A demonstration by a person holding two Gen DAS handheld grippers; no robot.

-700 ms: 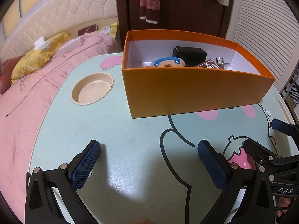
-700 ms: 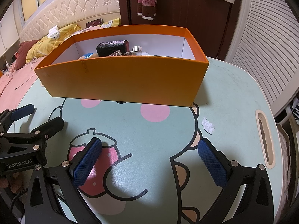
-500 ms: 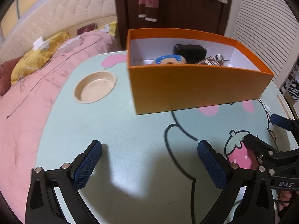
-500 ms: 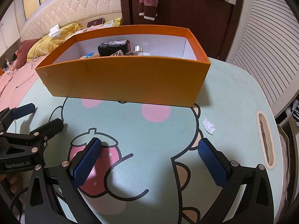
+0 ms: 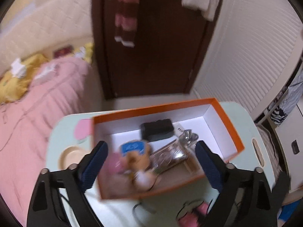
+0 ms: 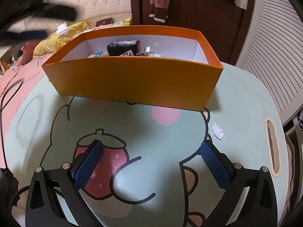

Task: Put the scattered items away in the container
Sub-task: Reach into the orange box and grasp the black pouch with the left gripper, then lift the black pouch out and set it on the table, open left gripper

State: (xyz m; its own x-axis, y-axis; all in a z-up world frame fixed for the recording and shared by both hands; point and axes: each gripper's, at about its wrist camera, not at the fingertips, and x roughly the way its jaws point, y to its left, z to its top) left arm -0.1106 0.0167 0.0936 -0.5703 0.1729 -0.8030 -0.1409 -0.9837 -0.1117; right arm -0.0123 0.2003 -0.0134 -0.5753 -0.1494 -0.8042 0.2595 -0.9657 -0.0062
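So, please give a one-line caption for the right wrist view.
Open right tongs hover over the mint cartoon-print table before the filled orange cardboard box.

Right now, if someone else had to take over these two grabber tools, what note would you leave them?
Left gripper: open, empty, raised above the orange cardboard box; that view is blurred.
Right gripper: open, empty, low over the mint cartoon-print table.
Done: a black pouch, a plush toy with a blue cap, a brown wrapped packet and a silver metal piece lie in the box.
Left: a small white crumpled scrap on the table, right of the box's near corner.
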